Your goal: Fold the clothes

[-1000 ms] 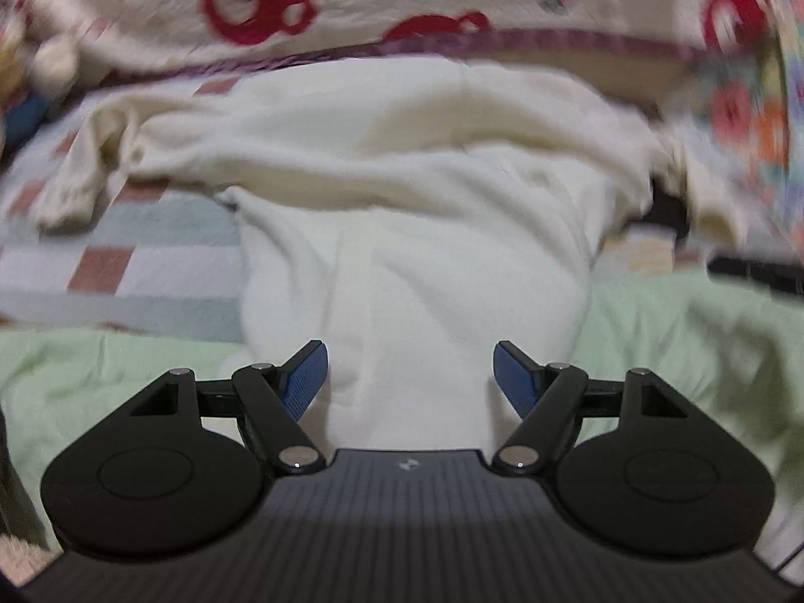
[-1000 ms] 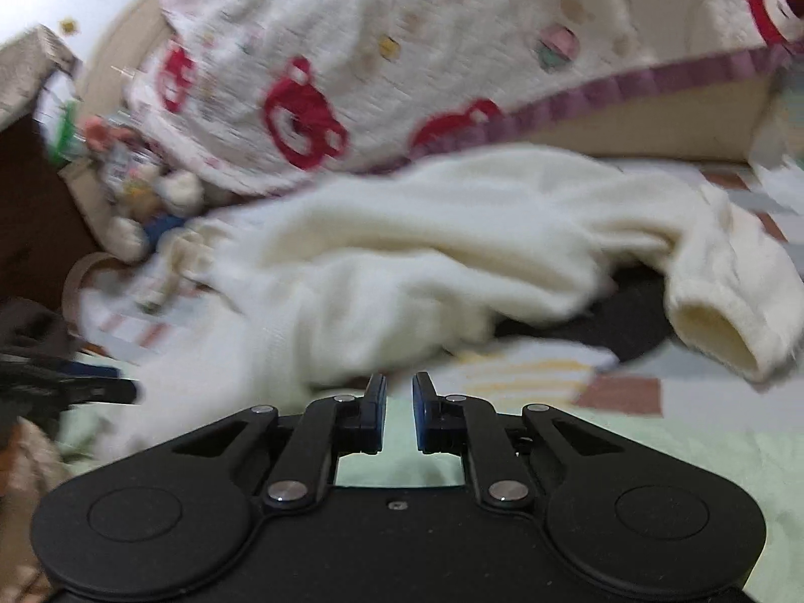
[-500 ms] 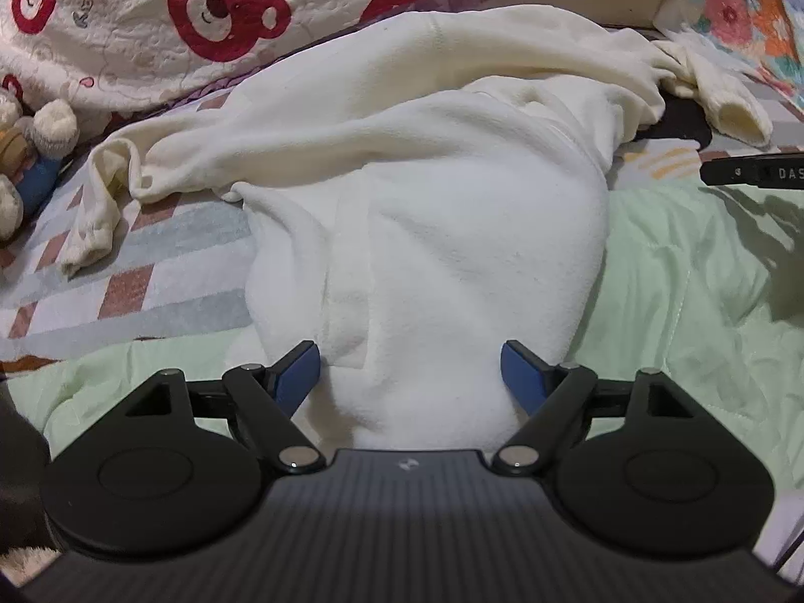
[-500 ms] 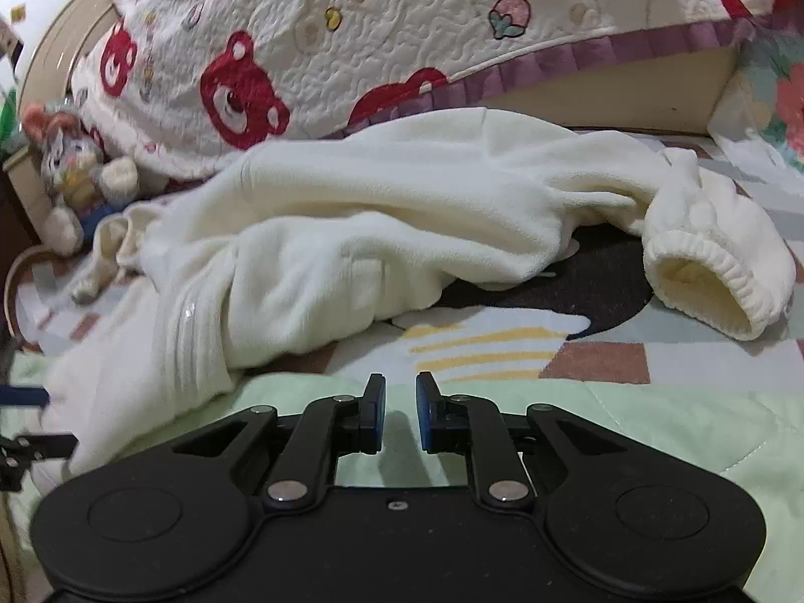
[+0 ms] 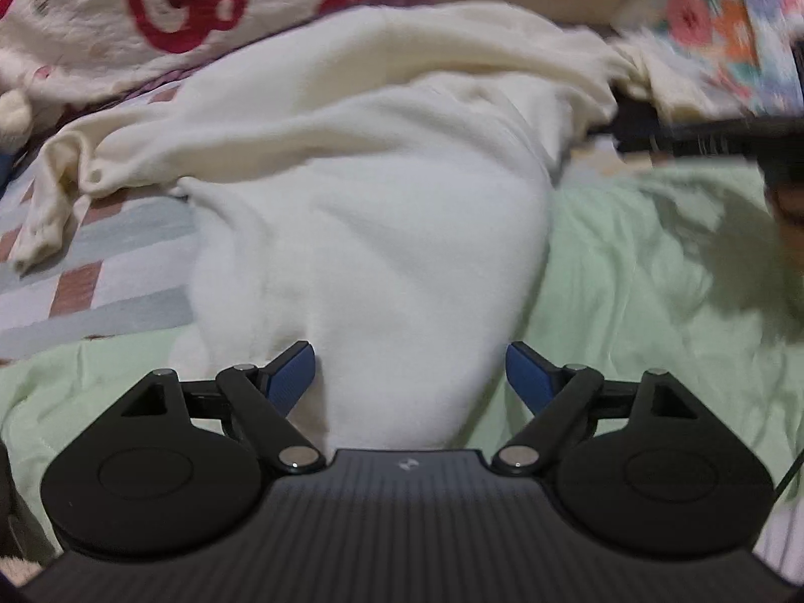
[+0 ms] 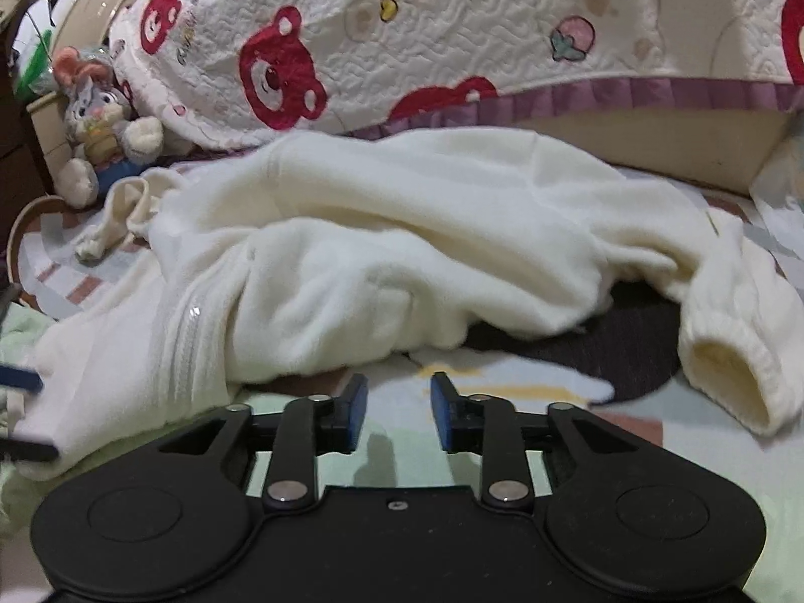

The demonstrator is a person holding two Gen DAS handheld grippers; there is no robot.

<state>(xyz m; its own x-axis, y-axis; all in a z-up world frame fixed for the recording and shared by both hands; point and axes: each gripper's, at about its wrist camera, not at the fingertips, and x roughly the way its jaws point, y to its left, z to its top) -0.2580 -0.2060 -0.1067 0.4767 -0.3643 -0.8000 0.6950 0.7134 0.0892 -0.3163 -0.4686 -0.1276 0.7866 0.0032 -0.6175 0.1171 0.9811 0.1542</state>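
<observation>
1. We are holding the left tool (image 5: 409,369) over the near end of the cream-white fleece garment (image 5: 372,231). Its jaws are standing wide and have just been opening further; the fabric is lying between the 2 blue pads (image 5: 291,377) without being pinched.
2. We are holding the right tool (image 6: 397,409) low over the pale green quilted sheet (image 6: 397,432), just short of the garment's edge. Its jaws have just been opening to a moderate gap, and nothing is sitting between them.
3. The garment is lying crumpled across the bed, partly on the green sheet and partly on the pastel checked blanket (image 5: 100,276).
4. One ribbed sleeve cuff (image 6: 728,377) is gaping open at the right of the right wrist view.
5. A white quilted cover with red bear prints (image 6: 402,50) is rising behind the garment, with a grey plush rabbit (image 6: 100,120) beside it.
</observation>
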